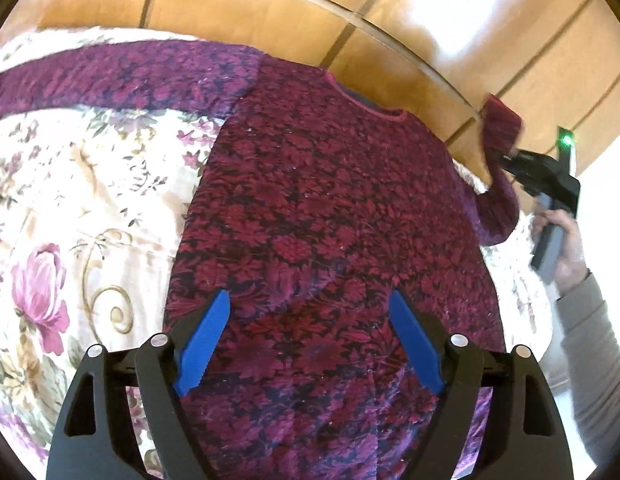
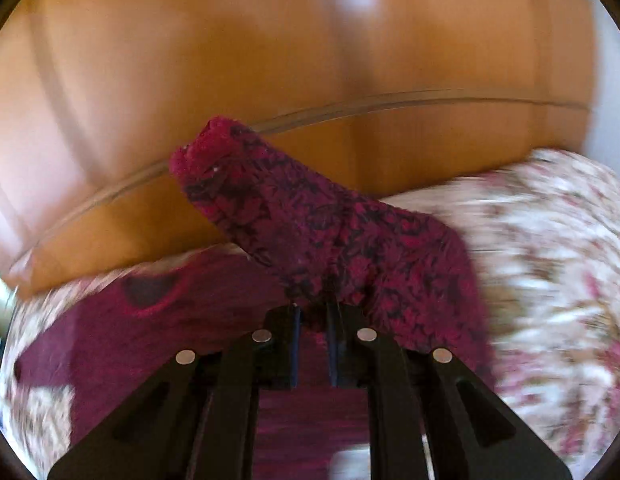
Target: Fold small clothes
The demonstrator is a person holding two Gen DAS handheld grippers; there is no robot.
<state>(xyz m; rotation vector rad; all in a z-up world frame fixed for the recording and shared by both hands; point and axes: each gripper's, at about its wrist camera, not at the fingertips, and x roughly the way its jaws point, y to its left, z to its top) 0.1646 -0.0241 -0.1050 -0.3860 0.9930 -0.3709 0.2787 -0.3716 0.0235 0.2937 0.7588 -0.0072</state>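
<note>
A dark red and purple patterned sweater (image 1: 330,208) lies flat on a floral bedspread (image 1: 70,208), neck toward the wooden headboard. Its left sleeve (image 1: 122,76) stretches out to the left. My left gripper (image 1: 310,304) is open and empty, hovering over the sweater's lower body. My right gripper (image 2: 312,308) is shut on the sweater's right sleeve (image 2: 310,220) and holds it lifted off the bed, cuff up. It also shows in the left wrist view (image 1: 506,158) at the right edge, gripping the raised sleeve (image 1: 500,132).
A glossy wooden headboard (image 1: 270,4) runs along the far side of the bed, also in the right wrist view (image 2: 270,60). The bedspread (image 2: 550,248) extends to the right of the sleeve. The person's hand and grey sleeve (image 1: 590,320) are at the right edge.
</note>
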